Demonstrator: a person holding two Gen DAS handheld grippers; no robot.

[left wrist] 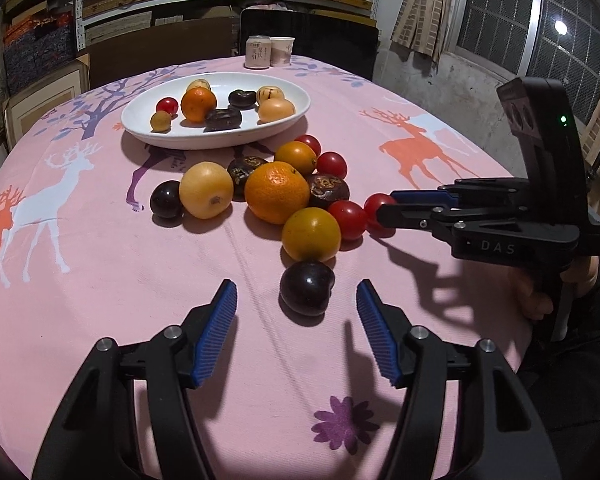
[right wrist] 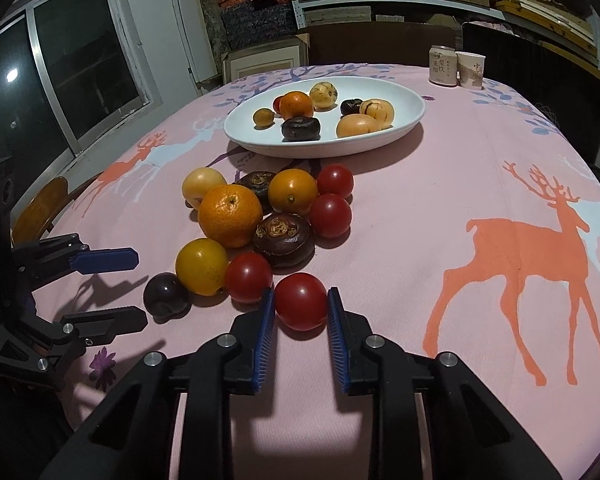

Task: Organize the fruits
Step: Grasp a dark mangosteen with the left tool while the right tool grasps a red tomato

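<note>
A pile of loose fruit lies on the pink tablecloth: oranges [left wrist: 277,191], yellow fruits [left wrist: 206,195], dark water chestnuts [right wrist: 284,239], red tomatoes [right wrist: 330,215] and dark plums. A white plate [left wrist: 148,130] behind the pile holds several fruits. My left gripper [left wrist: 297,294] is open, its jaws on either side of a dark plum [left wrist: 307,288] on the cloth. My right gripper [right wrist: 301,300] is shut on a red tomato [right wrist: 300,301] at the near edge of the pile; it also shows in the left wrist view [left wrist: 380,210].
A can [left wrist: 257,53] and a paper cup [left wrist: 282,51] stand at the table's far edge. Shelves with boxes fill the back wall. A chair [right wrist: 40,208] stands by the table's left side, under a window.
</note>
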